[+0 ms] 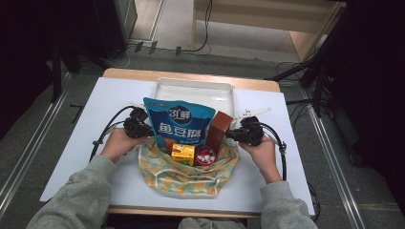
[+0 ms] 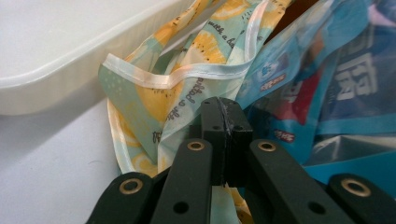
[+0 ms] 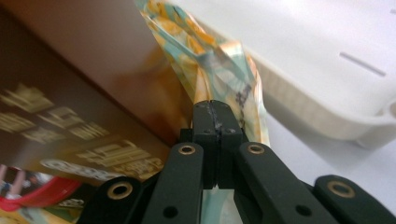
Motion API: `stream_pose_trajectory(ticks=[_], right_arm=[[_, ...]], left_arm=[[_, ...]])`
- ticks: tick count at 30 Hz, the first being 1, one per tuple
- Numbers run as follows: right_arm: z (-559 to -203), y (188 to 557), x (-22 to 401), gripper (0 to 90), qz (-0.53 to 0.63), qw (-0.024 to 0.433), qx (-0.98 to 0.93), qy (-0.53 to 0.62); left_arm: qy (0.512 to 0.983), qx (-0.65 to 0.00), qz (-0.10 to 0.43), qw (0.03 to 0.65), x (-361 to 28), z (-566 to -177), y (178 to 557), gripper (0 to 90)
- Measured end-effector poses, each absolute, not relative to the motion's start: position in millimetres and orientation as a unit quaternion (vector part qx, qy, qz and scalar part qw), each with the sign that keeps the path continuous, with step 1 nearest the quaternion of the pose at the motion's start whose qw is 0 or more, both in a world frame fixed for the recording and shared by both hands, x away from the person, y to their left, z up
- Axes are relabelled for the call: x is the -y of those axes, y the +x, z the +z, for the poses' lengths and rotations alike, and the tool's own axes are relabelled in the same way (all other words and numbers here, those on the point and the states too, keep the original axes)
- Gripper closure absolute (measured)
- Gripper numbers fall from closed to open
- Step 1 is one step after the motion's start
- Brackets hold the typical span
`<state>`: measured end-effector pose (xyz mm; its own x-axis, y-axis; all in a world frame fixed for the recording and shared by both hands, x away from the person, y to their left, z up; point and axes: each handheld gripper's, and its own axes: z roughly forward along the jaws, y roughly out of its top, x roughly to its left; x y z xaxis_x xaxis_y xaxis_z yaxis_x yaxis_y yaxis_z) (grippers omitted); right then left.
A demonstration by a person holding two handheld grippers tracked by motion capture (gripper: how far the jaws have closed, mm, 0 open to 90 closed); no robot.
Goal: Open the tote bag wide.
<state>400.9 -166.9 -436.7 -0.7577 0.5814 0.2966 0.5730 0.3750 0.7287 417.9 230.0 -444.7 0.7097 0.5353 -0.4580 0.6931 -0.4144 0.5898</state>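
Note:
A fruit-patterned cloth bag (image 1: 186, 179) lies open at the table's near middle. Inside it stand a blue snack pouch (image 1: 180, 123) and a tilted brown box (image 1: 218, 129), with a small yellow box (image 1: 183, 153) and a red round tin (image 1: 205, 155) in front. My left gripper (image 1: 144, 130) is shut on the bag's left rim; its closed tips (image 2: 223, 114) pinch the fabric (image 2: 187, 84) beside the pouch (image 2: 327, 93). My right gripper (image 1: 234, 134) is shut on the right rim, tips (image 3: 214, 115) closed on the fabric (image 3: 210, 65) next to the brown box (image 3: 84, 93).
A white plastic tray (image 1: 196, 87) sits just behind the bag on the white table mat (image 1: 71, 157); its wall (image 2: 56, 88) is close to the left gripper and its rim (image 3: 327, 107) close to the right. Cables trail from both grippers.

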Motion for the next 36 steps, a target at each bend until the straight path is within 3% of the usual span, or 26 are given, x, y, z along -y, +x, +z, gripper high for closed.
stream_pose_trajectory(ticks=[36], right_arm=[[-476.9,402.9,177.4,90.0,0.383,0.003,-0.845,0.373]], left_arm=[[0.837,-0.392,-0.084,0.372,-242.4,-465.7,420.7,90.0]])
